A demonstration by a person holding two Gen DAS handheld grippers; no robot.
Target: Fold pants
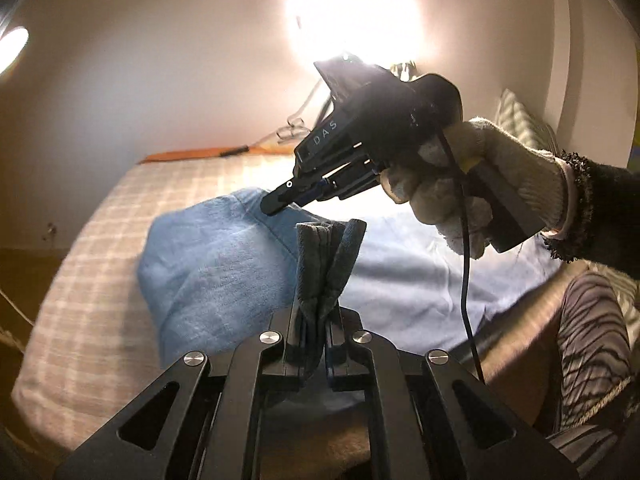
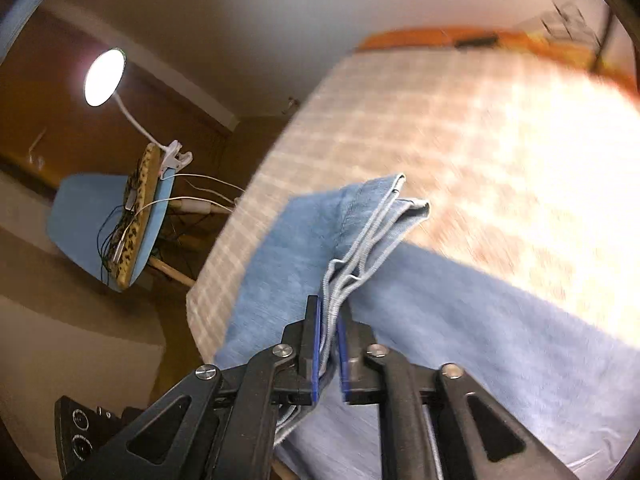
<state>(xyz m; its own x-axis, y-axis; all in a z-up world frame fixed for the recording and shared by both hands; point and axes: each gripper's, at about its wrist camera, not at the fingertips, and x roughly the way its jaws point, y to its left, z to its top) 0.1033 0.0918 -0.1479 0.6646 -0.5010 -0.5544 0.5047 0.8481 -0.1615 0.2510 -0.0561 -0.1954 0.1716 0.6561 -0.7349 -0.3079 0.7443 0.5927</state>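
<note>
Light blue pants (image 1: 216,264) lie across a checked cloth surface (image 1: 100,248). My left gripper (image 1: 314,320) is shut on a bunched fold of the pants, which sticks up dark between its fingers. In the left wrist view a gloved hand (image 1: 480,184) holds my right gripper (image 1: 276,206), whose tip touches the pants farther back. In the right wrist view, the right gripper (image 2: 330,332) has its jaws slightly apart, with a ribbed hem (image 2: 376,236) of the pants (image 2: 460,340) lying loosely between them near the edge of the cloth surface (image 2: 400,120).
A clip lamp (image 2: 103,78) sits on a blue chair (image 2: 92,216) with wires, left of the surface. A bright light (image 1: 352,12) glares on the back wall. A person's leg in striped fabric (image 1: 588,340) is at the right. A black cable (image 1: 464,280) hangs from the right gripper.
</note>
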